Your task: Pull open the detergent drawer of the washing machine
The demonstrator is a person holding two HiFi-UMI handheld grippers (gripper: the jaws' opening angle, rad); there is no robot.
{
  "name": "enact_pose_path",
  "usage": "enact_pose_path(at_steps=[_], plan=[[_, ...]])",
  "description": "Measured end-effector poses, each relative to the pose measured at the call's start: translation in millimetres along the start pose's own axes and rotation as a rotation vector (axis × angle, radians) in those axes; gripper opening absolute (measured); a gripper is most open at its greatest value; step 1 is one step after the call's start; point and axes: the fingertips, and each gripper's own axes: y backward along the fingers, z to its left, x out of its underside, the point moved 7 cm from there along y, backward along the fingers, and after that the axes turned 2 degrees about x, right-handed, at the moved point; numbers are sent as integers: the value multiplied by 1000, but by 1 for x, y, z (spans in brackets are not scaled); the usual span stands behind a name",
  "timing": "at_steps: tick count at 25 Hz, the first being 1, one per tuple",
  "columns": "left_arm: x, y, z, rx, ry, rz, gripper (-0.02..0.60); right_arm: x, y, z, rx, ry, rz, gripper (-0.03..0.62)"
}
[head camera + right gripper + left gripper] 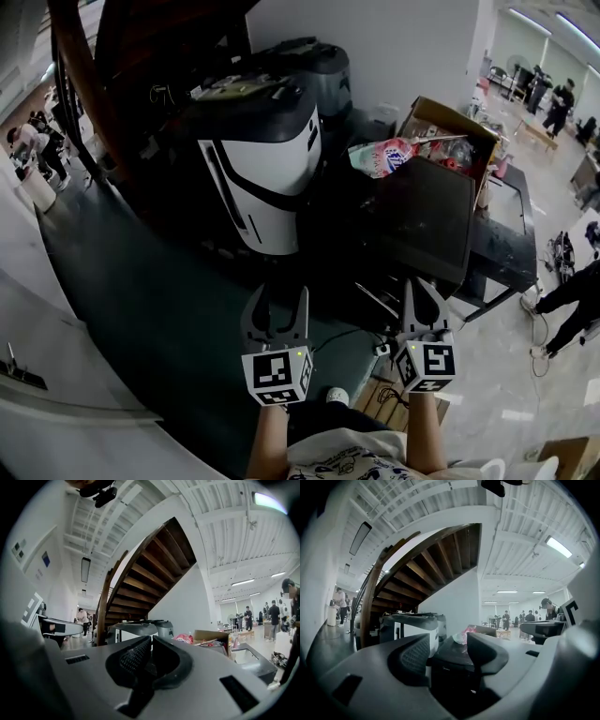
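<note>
A black-and-white top-loading washing machine [262, 169] stands on the dark floor ahead of me, under a wooden staircase; it also shows in the left gripper view [412, 626] and the right gripper view [137, 627]. I cannot make out its detergent drawer. My left gripper [279, 300] hovers well short of the machine's front, its jaws apart and empty [447, 652]. To its right my right gripper [419, 287] is held at the same height, jaws closed together on nothing [150, 645]. Neither touches the machine.
A second grey machine [319, 66] stands behind the first. A black flat-topped appliance [427, 220] sits to the right, with a cardboard box [450, 122] of packets behind it. The curved wooden stair [103, 84] rises at left. People stand at the far right.
</note>
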Motion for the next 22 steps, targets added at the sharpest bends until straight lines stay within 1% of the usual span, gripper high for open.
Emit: enact_pose_path(at_steps=[4,9,14,18,22], plan=[[5,-27,-1,-2,25,15,244,5,-25,-11,-11,-4,9,18],[12,-53,6,-10,35,46,244,15,-55,-20,-18,-27,38,18],[30,-78,19,-13,58,90,244,32,-79,-21,-21,-24,78,18],[41,-102,29,23,77,119,244,45,-101,-20,-15,-25,106,20],[54,-129,41,59,117,133,244,59,-122,-20,4,-28,127,18]])
